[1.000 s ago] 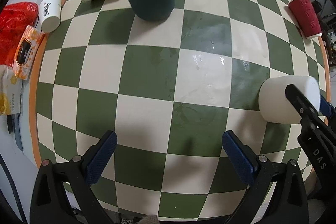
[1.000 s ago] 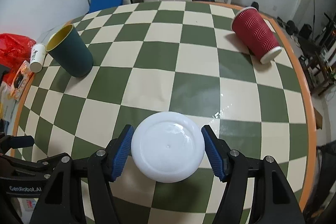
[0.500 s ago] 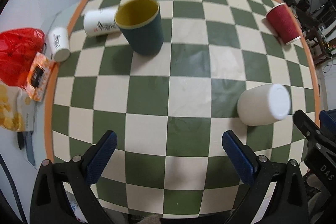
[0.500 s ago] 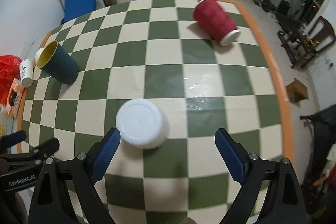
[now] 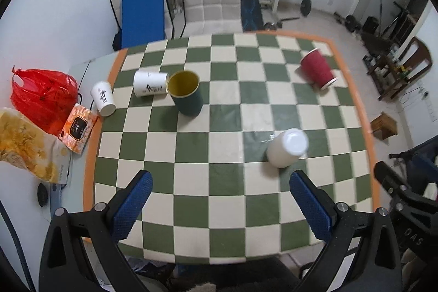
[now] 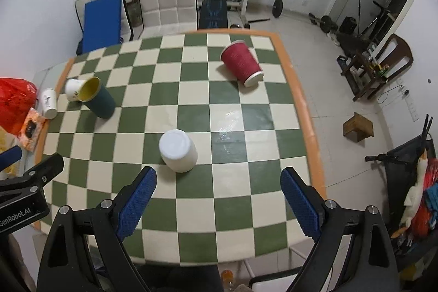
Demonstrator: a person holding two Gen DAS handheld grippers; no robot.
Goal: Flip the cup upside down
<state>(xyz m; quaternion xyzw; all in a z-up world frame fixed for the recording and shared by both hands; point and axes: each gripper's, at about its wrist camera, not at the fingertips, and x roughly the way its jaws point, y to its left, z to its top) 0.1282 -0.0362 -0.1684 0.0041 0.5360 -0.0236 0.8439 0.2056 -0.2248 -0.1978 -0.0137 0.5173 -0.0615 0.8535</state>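
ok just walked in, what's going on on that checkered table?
A person holds a hand-held gripper in each hand, and both the left hand-held gripper and the right hand-held gripper hang open above the green-and-cream checkered table, gripping nothing. The plain white cup stands upside down, base up, so the flip looks done. The dark green cup with a yellow inside stands upright; the red ribbed paper cup lies on its side.
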